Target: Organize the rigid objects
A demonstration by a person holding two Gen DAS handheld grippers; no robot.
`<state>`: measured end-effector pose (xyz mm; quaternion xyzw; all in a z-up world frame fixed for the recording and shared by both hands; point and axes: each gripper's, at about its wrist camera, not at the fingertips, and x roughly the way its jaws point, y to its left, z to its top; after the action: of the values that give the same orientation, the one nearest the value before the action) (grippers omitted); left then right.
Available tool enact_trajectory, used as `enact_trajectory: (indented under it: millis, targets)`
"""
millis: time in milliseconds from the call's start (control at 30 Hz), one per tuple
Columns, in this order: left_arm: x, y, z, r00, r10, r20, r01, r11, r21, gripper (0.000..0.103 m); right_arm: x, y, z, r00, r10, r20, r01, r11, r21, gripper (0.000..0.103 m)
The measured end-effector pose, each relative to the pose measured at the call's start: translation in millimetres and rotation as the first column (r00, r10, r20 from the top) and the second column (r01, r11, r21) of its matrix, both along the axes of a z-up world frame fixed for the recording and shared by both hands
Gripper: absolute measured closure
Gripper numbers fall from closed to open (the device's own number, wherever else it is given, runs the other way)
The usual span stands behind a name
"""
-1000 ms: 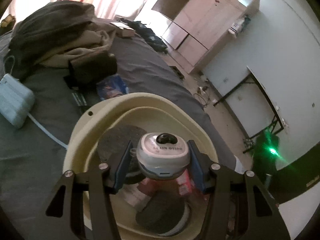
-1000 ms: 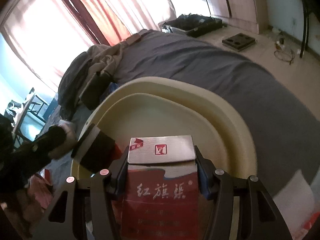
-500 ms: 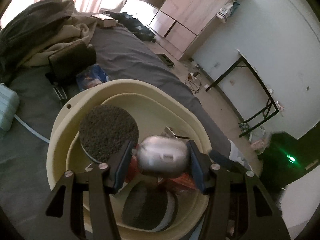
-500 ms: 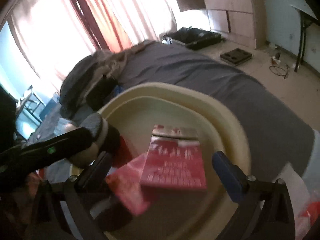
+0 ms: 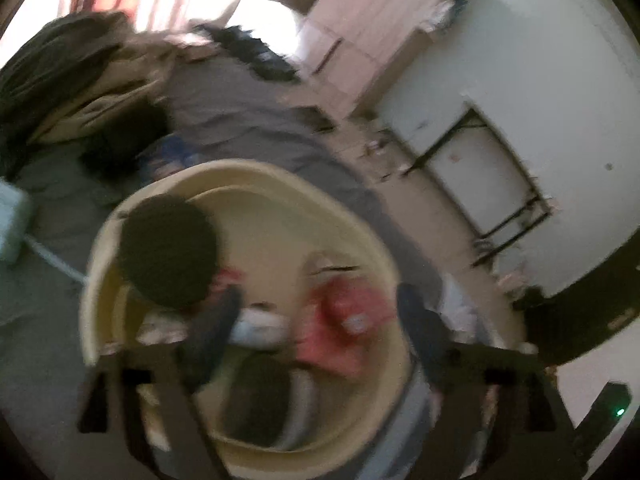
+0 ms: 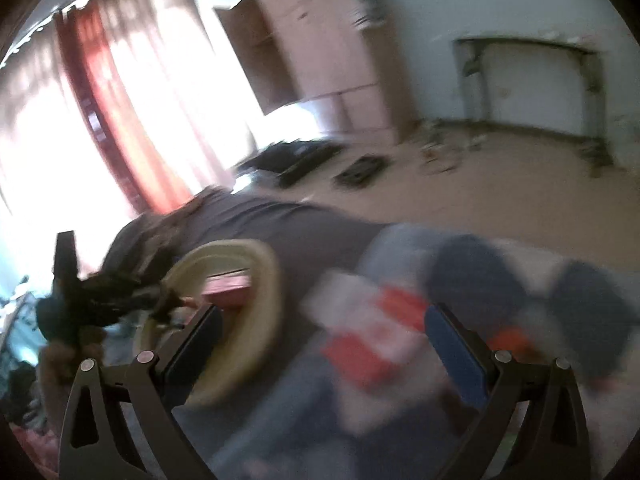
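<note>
The left claw (image 5: pixel 316 328) has just been opening over the cream basin (image 5: pixel 376 240) on the bed (image 5: pixel 248 120), nothing pressed between its pads, and a white jar (image 5: pixel 260 326) and red packet (image 5: pixel 344 320) lie inside. The right claw (image 6: pixel 320 336) gapes wide, empty, over blurred red-and-white packets (image 6: pixel 360 340) beside the basin

Smooth cream plastic basin (image 5: pixel 372 240), matt grey cloth bedsheet (image 5: pixel 248 120), rough dk scrub pad (image 5: pixel 168 252), wood-look wardrobe (image 6: pixel 320 52)
</note>
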<state>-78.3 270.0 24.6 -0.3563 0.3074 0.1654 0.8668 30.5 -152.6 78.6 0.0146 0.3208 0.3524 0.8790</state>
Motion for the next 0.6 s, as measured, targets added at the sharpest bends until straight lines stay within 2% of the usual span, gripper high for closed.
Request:
enact_trajectory:
  millis: [67, 133, 167, 200, 267, 300, 333, 367, 433, 467, 533, 600]
  targets:
    - [13.2, -21.6, 9.8, 0.997, -0.079, 0.019, 0.078, 0.997, 0.026, 0.009, -10.2, -41.6, 5.8, 0.993, -0.112, 0.037, 0.112, 0.994, -0.004, 0.000]
    - [38.2, -62.7, 21.7, 0.972, -0.233, 0.032, 0.231, 0.971, 0.066, 0.007, -16.9, -83.7, 7.5, 0.972, -0.230, 0.048, 0.231, 0.973, -0.020, 0.000]
    - [46.2, -75.1, 24.4, 0.962, -0.273, 0.032, 0.270, 0.960, 0.079, 0.002, -19.1, -100.0, 6.6, 0.959, -0.281, 0.044, 0.283, 0.959, -0.030, 0.000]
    - [62.8, -101.9, 26.4, 0.939, -0.343, 0.011, 0.340, 0.934, 0.108, 0.000, -19.6, -116.3, 4.4, 0.943, -0.330, 0.039, 0.332, 0.943, -0.036, 0.000]
    - [84.2, -134.4, 23.0, 0.911, -0.410, -0.048, 0.413, 0.900, 0.144, 0.000, -18.7, -130.5, -0.7, 0.928, -0.373, 0.024, 0.373, 0.927, -0.031, 0.000]
    - [100.2, -157.7, 15.6, 0.885, -0.457, -0.092, 0.466, 0.870, 0.159, 0.000, -11.6, -142.8, -9.7, 0.909, -0.416, -0.026, 0.415, 0.909, -0.036, 0.000]
    - [107.3, -167.1, 11.4, 0.872, -0.475, -0.114, 0.488, 0.857, 0.162, 0.000, -11.6, -142.8, -9.7, 0.909, -0.416, -0.026, 0.415, 0.909, -0.036, 0.000]
    - [120.1, -184.6, 1.5, 0.847, -0.509, -0.151, 0.529, 0.833, 0.163, 0.000, -8.1, -143.9, -14.0, 0.909, -0.414, -0.048, 0.412, 0.910, -0.050, 0.000]
    - [131.4, -200.0, -11.7, 0.817, -0.535, -0.214, 0.569, 0.807, 0.156, 0.000, -0.9, -141.1, -19.6, 0.920, -0.390, -0.049, 0.384, 0.918, -0.099, 0.000]
    - [136.6, -208.0, -18.9, 0.800, -0.541, -0.259, 0.587, 0.796, 0.150, 0.000, 0.2, -140.4, -23.2, 0.915, -0.401, -0.049, 0.391, 0.909, -0.142, 0.000]
    - [142.9, -218.5, -28.8, 0.769, -0.551, -0.325, 0.615, 0.775, 0.142, 0.000, 6.6, -141.0, -34.0, 0.899, -0.425, -0.108, 0.391, 0.888, -0.243, 0.000]
    - [143.8, -220.7, -32.2, 0.767, -0.547, -0.335, 0.615, 0.775, 0.144, 0.000, 13.5, -141.2, -44.6, 0.884, -0.436, -0.168, 0.385, 0.884, -0.267, 0.000]
